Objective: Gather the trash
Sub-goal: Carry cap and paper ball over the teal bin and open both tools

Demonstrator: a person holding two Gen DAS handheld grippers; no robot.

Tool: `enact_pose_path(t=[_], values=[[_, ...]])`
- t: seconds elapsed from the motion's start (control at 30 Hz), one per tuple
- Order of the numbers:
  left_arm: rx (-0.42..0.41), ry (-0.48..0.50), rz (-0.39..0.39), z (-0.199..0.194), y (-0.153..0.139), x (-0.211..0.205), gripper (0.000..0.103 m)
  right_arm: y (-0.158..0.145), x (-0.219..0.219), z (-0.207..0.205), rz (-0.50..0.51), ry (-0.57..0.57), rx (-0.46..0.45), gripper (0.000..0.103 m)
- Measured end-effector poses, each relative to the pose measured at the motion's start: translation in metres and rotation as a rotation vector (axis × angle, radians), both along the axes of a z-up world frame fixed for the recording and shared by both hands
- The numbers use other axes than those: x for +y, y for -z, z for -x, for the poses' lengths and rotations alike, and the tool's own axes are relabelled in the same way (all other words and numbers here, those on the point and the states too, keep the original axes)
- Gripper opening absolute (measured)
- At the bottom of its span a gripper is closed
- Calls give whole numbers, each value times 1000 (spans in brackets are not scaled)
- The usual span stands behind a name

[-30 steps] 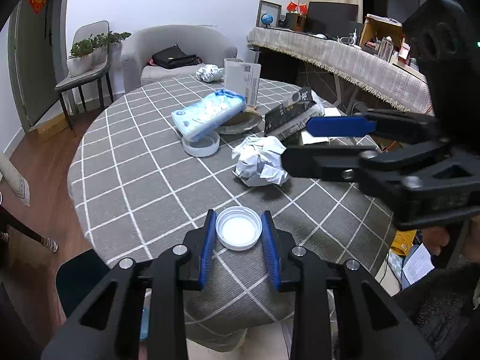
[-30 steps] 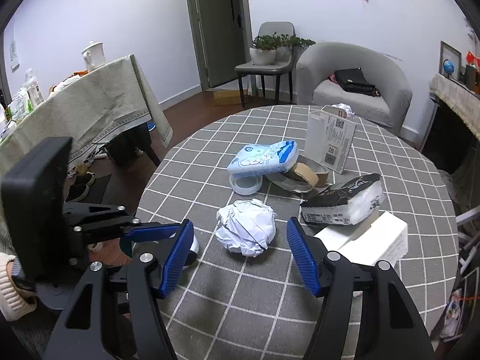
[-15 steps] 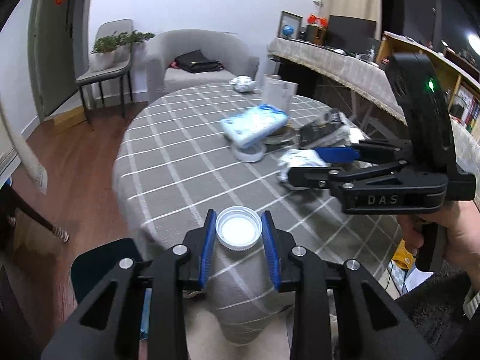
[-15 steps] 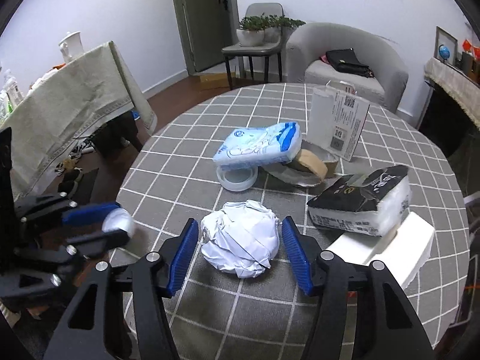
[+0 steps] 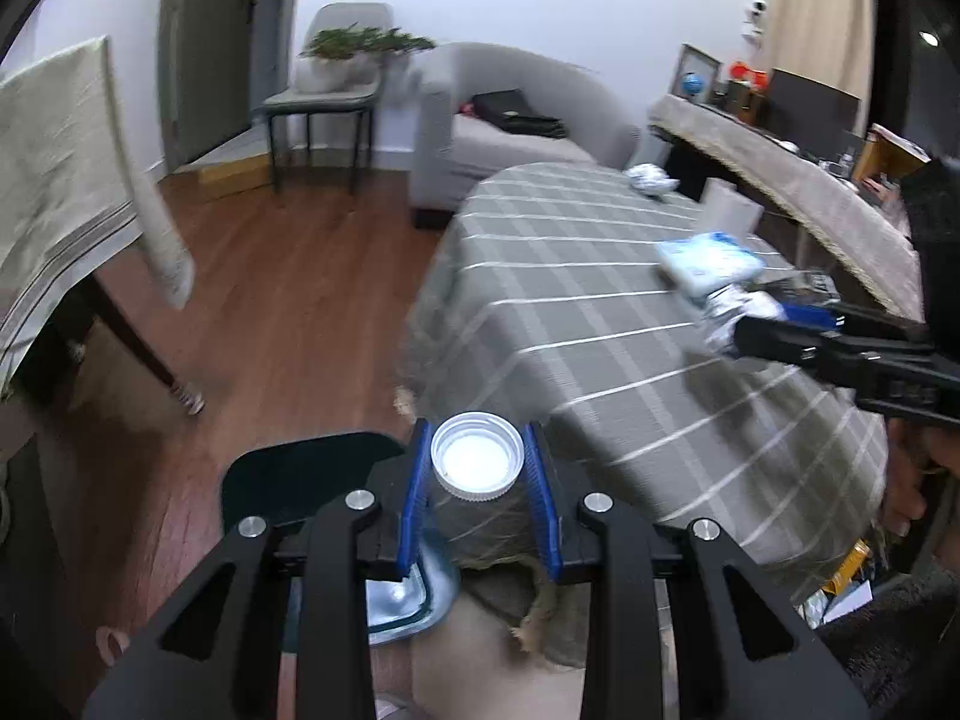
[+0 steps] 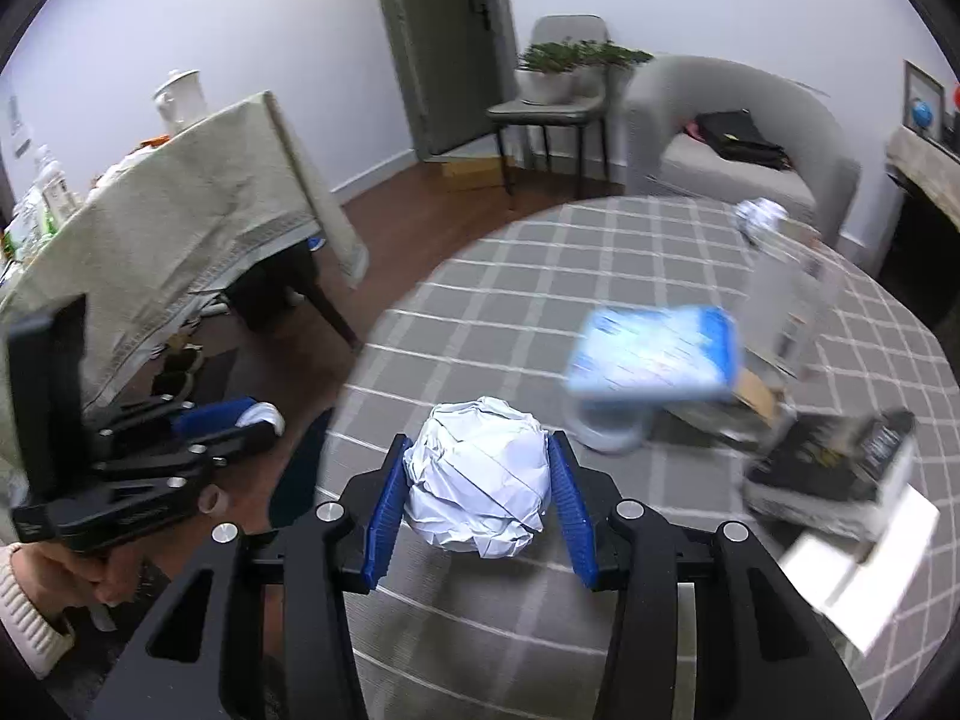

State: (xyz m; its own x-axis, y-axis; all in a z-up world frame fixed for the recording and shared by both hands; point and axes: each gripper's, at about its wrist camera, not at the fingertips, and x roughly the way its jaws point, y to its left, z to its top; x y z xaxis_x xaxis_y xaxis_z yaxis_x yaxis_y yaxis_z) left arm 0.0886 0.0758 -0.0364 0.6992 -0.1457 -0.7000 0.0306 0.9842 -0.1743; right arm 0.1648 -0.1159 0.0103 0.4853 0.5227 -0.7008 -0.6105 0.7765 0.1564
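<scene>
My left gripper (image 5: 477,450) is shut on a white bottle cap (image 5: 477,468), held past the edge of the round table (image 5: 570,276) over a dark bin (image 5: 300,480) on the floor. In the right wrist view the left gripper (image 6: 264,420) shows at the left with the cap (image 6: 267,414) at its tips. My right gripper (image 6: 477,468) is closing its jaws on a crumpled white paper ball (image 6: 480,480) on the checked tablecloth. Both blue pads (image 6: 384,504) touch the ball's sides. The left wrist view shows the right gripper (image 5: 750,324) at that ball (image 5: 729,309).
Beyond the ball lie a blue tissue pack (image 6: 654,354) on a tape ring (image 6: 612,429), a black packet (image 6: 828,468), a white box (image 6: 858,576), a standing carton (image 6: 792,300) and a second paper ball (image 6: 759,216). A cloth-covered table (image 6: 180,210) stands left.
The left gripper has swung left with the cap, off the table to above the bin. The right gripper moved forward around the paper ball and its jaws narrowed onto it.
</scene>
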Motion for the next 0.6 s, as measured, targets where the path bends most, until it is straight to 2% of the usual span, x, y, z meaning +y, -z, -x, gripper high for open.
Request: enact_pose_path(t=[0.37, 0.6], values=[[107, -107, -1, 1, 43, 54, 33, 1, 74, 5, -19, -113, 20, 47], [211, -158, -6, -1, 77, 82, 33, 11, 111, 4, -9, -155, 51, 47]])
